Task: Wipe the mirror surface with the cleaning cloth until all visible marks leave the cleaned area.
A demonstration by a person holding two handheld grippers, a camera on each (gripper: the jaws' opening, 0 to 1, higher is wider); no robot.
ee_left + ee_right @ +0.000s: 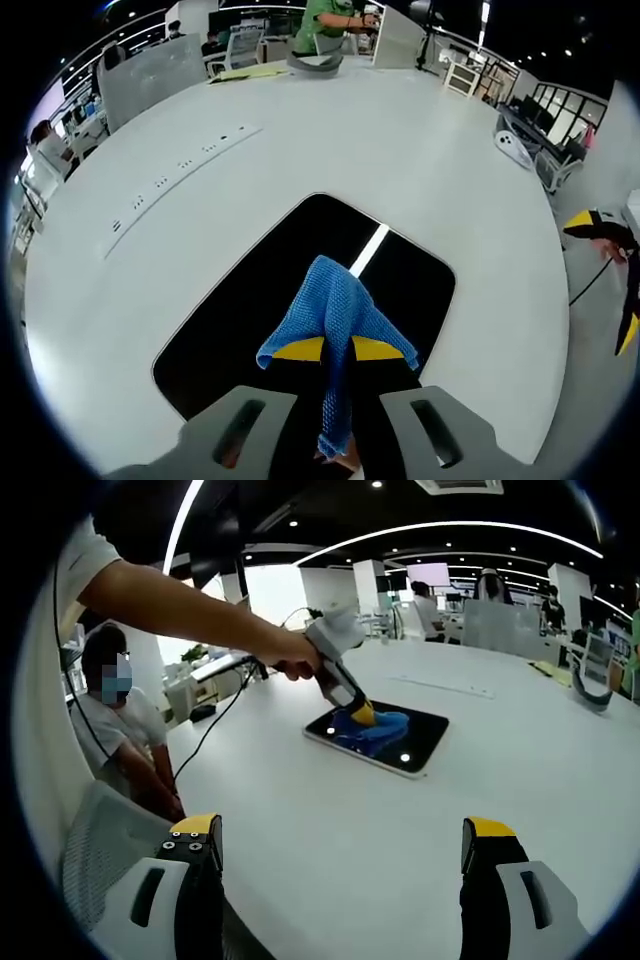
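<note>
A dark rectangular mirror point(250, 310) lies flat on the white table point(420, 160). My left gripper point(335, 350) is shut on a blue mesh cloth point(335, 300), its yellow tips pinching the fabric just above the glass. From the right gripper view the left gripper point(362, 715), held by a person's hand, presses the cloth point(385, 725) onto the mirror point(415, 755). My right gripper point(340, 830) hovers over the table well short of the mirror, open, its jaws wide apart and nothing between them. It also shows at the right edge point(605, 277).
A person point(115, 730) sits at the table's left side, behind a grey chair back point(105, 865). A cable point(215, 725) trails off the table edge. A strip of sockets point(180, 165) runs along the table, with a grey object point(315, 63) at the far end.
</note>
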